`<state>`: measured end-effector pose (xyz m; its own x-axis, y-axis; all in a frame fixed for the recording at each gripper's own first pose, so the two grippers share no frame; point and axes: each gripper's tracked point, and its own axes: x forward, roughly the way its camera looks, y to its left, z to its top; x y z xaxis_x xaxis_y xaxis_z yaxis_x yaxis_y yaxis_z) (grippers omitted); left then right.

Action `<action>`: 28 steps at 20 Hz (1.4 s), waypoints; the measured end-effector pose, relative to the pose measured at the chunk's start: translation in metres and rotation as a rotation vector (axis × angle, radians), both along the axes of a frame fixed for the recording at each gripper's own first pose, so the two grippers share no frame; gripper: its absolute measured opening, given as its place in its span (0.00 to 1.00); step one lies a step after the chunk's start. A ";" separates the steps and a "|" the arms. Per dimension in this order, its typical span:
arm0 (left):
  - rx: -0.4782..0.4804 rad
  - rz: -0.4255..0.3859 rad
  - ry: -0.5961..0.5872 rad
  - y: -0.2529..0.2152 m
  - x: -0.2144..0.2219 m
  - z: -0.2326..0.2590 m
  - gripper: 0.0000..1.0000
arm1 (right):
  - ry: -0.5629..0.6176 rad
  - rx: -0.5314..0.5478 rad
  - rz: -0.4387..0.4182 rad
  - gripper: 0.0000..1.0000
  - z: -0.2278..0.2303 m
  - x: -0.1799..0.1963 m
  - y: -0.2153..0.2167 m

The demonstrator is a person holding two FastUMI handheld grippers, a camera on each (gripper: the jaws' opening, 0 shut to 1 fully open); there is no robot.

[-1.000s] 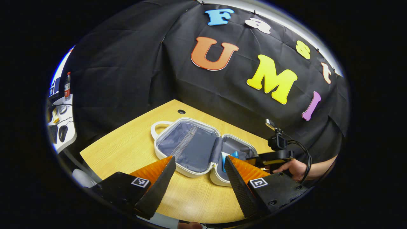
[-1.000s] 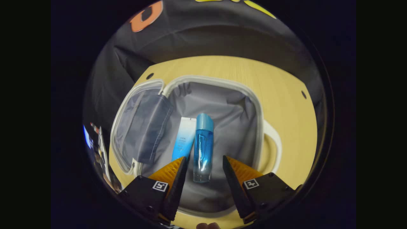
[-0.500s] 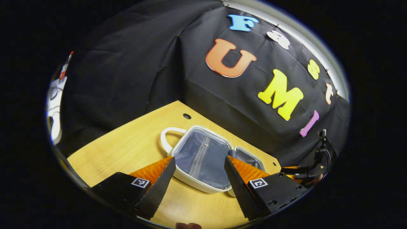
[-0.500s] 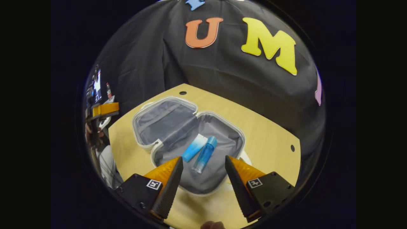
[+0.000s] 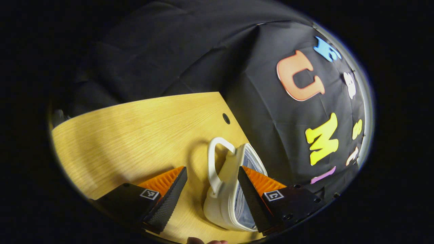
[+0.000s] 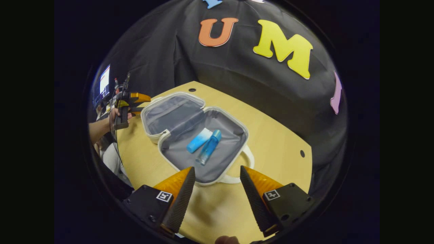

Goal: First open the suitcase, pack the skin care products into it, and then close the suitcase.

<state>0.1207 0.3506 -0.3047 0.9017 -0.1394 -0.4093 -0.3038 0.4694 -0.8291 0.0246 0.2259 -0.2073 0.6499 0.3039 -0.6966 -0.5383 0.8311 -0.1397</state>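
Observation:
The white suitcase [image 6: 227, 145] lies open on the wooden table, grey lining up. A blue tube [image 6: 199, 140] and a blue bottle [image 6: 208, 152] rest side by side in its nearer half. My right gripper [image 6: 217, 171] hovers open above the table in front of that half, holding nothing. In the right gripper view, a hand [image 6: 113, 113] holds my left gripper [image 6: 137, 100] at the far-left rim of the other half. In the left gripper view, that half of the suitcase [image 5: 220, 200] appears edge-on. Its white handle [image 5: 211, 159] sits between the spread fingers of my open left gripper [image 5: 212, 168].
The table [image 5: 135, 128] has cable holes [image 6: 302, 153] near its back edge, close to the black cloth wall. A lit monitor [image 6: 104, 81] stands beyond the table's left side. Bare tabletop stretches to the left of the suitcase in the left gripper view.
My right gripper has drawn back and up from the bottle, which stays in the case. My left gripper has swung down to the handle side of the other half.

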 end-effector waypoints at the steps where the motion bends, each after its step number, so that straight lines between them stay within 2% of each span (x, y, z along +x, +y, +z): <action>1: -0.016 0.003 0.002 0.001 0.006 -0.005 0.95 | 0.006 0.003 -0.011 0.77 -0.001 0.001 -0.001; 4: -0.132 0.008 -0.009 0.004 0.022 -0.002 0.88 | 0.006 0.006 -0.033 0.80 -0.003 0.004 -0.005; 5: -0.176 0.021 -0.024 0.004 0.027 0.005 0.92 | 0.009 0.002 -0.039 0.79 -0.006 0.003 -0.008; 6: -0.196 0.037 -0.030 0.002 0.032 0.002 0.77 | 0.018 0.006 -0.046 0.77 -0.009 0.004 -0.009; 7: -0.205 0.045 -0.027 0.003 0.034 0.002 0.65 | 0.025 0.013 -0.057 0.80 -0.009 0.002 -0.011; 8: -0.213 0.057 -0.017 0.005 0.037 0.001 0.59 | 0.029 0.022 -0.066 0.80 -0.009 0.003 -0.013; 9: -0.225 0.068 -0.009 0.005 0.039 0.003 0.45 | 0.032 0.030 -0.073 0.80 -0.010 0.003 -0.014; 11: -0.240 0.080 -0.014 0.005 0.044 0.018 0.35 | 0.023 0.047 -0.083 0.78 -0.009 0.004 -0.017; 15: -0.159 0.048 -0.049 0.000 0.043 0.060 0.16 | 0.007 0.083 -0.122 0.80 -0.003 0.002 -0.031; 22: -0.003 -0.075 -0.177 -0.047 0.046 0.171 0.11 | -0.036 0.195 -0.213 0.80 0.017 -0.006 -0.062; 28: 0.081 -0.231 -0.309 -0.148 0.036 0.253 0.10 | -0.141 0.212 -0.254 0.79 0.041 -0.016 -0.096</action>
<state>0.1571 0.2022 -0.0520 0.9328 -0.3314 -0.1414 0.0757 0.5639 -0.8224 0.0083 0.1294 -0.1666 0.8089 0.2482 -0.5330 -0.2980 0.9545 -0.0078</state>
